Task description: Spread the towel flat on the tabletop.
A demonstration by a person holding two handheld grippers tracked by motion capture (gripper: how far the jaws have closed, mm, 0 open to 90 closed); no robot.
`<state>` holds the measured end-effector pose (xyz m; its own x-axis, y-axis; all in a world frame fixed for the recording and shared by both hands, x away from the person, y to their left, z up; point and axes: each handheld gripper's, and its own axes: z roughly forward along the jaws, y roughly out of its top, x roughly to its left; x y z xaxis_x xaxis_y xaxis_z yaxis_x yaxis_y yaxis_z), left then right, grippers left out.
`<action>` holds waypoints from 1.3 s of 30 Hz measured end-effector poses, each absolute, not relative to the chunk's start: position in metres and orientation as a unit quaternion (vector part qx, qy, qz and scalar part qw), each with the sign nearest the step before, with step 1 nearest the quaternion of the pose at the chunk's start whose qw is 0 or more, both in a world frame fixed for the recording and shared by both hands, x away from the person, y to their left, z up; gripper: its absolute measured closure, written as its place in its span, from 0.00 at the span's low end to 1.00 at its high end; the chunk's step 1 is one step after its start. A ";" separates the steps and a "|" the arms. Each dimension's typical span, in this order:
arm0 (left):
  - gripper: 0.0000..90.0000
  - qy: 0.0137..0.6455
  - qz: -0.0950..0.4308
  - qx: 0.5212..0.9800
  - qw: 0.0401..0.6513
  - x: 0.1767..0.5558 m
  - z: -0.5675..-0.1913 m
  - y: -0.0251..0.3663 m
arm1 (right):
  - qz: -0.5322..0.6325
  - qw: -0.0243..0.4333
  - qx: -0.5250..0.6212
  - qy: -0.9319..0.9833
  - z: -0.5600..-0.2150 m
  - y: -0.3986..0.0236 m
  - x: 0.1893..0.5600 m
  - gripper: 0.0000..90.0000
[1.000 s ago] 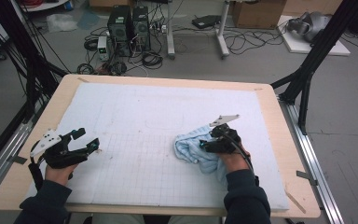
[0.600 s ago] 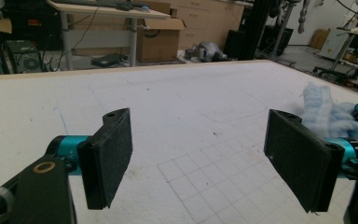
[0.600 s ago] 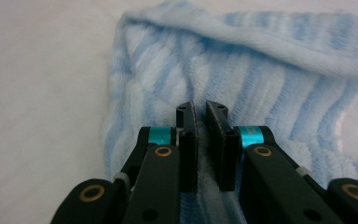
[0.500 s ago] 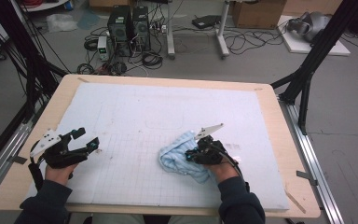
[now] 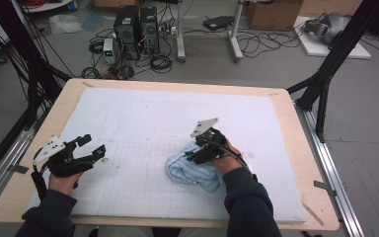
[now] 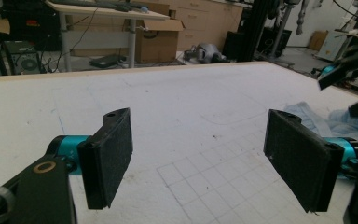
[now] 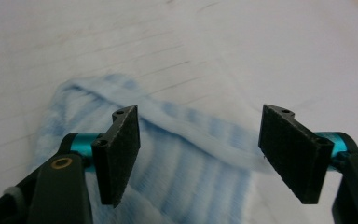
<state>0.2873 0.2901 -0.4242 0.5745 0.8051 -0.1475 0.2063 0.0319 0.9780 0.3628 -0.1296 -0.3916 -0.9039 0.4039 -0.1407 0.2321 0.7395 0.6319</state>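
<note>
High view: I am working the cloth [image 5: 192, 170], a crumpled blue heap on the mat [image 5: 143, 123], at about 5 o'clock from the mat's middle. My right gripper [image 5: 197, 153] is hovering at the heap's 1 o'clock edge; my left gripper [image 5: 91, 148] is idling well apart at 9 o'clock. Compared with the earlier frames, the cloth is lying further toward 9 o'clock and is more bunched, and my right hand is sitting further that way too.

Left gripper view: I am holding my left gripper [image 6: 198, 154] wide, with nothing between its jaws; the cloth [image 6: 335, 123] is lying at 3 o'clock.

Right gripper view: my right gripper [image 7: 198, 151] is standing wide above the cloth [image 7: 177, 182]; its jaws have just been opening, pads clear of the fabric. I judge a drag step finished; next I am needing a fresh pinch on an edge fold.
</note>
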 end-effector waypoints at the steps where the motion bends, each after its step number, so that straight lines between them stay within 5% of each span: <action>1: 0.27 0.388 0.248 0.650 0.604 0.287 -0.424 0.290 | 0.304 0.119 0.159 0.932 -0.397 -0.123 0.366 0.27; 6: 0.27 0.391 0.250 0.646 0.606 0.287 -0.424 0.293 | 0.270 0.084 0.149 0.947 -0.415 -0.102 0.378 0.27; 10: 0.27 0.393 0.251 0.644 0.607 0.286 -0.424 0.295 | 0.263 0.048 0.137 0.954 -0.421 -0.101 0.385 0.80; 12: 0.27 0.394 0.250 0.644 0.607 0.286 -0.424 0.296 | 0.264 0.045 0.124 0.955 -0.418 -0.100 0.386 0.89; 22: 0.27 0.389 0.246 0.648 0.606 0.290 -0.425 0.293 | 0.335 0.076 0.162 0.925 -0.396 -0.082 0.425 0.91; 34: 0.28 0.387 0.242 0.651 0.606 0.289 -0.426 0.293 | 0.374 0.248 0.326 0.832 -0.377 -0.100 0.461 0.91; 39: 0.29 0.387 0.239 0.653 0.606 0.289 -0.427 0.294 | 0.364 0.247 0.357 0.824 -0.381 -0.114 0.462 0.81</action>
